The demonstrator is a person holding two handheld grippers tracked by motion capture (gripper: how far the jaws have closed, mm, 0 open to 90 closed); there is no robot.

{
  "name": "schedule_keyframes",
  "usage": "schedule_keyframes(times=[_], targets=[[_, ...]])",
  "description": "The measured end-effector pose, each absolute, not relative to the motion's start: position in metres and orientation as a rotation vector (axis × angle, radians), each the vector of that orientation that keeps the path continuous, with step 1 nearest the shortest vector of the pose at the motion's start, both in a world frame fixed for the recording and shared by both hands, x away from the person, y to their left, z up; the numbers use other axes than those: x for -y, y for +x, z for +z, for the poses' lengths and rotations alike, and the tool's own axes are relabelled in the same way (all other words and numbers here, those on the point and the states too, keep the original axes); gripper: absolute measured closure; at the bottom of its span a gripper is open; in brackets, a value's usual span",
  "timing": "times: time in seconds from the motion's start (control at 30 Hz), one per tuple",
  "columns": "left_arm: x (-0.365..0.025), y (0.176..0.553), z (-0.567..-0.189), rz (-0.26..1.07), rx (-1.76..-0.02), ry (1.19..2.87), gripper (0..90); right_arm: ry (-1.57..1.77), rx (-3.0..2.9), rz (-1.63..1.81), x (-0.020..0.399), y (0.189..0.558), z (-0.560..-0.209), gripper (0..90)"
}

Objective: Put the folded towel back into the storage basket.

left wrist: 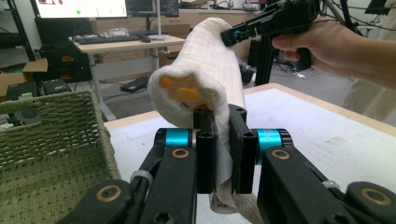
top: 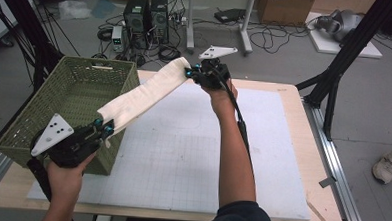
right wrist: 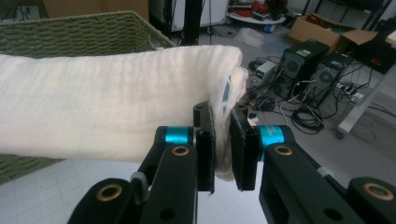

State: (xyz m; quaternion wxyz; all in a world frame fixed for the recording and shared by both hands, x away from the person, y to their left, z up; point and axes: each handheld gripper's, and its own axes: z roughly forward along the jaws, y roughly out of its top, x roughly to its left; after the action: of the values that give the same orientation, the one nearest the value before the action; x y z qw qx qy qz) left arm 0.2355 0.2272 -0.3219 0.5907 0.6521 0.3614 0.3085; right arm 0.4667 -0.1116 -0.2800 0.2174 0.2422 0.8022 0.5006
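High view shows one green wicker basket (top: 69, 92) on the table's (top: 280, 194) left edge, beneath your one folded cream cloth (top: 142, 95). Your left gripper (top: 104, 128) pinches its near end over the basket's corner; your raised right gripper (top: 191, 72) clamps its far end near the table's far edge.

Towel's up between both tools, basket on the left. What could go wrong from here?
1. Each tool pinches just an end edge of the folded towel; the right tool holds a thin bunch of layers, so one could slip out and the fold open.
2. The left tool is close to the basket rim; it might catch there.
3. The towel sags mid-span and could drape over the rim.
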Motion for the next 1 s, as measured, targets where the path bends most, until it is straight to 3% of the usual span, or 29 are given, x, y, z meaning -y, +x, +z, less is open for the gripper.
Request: schedule_keyframes(times=[0.43, 1.0], targets=[[-0.244, 0.231, -0.322, 0.743, -0.874, 1.489, 82.9, 0.618, -2.242, 1.393, 0.081, 0.477, -0.267, 81.9], [-0.292, 0.217, -0.32, 0.826, -0.985, 1.402, 82.9, 0.516, -2.283, 1.428, -0.002, 0.497, -0.255, 81.9]])
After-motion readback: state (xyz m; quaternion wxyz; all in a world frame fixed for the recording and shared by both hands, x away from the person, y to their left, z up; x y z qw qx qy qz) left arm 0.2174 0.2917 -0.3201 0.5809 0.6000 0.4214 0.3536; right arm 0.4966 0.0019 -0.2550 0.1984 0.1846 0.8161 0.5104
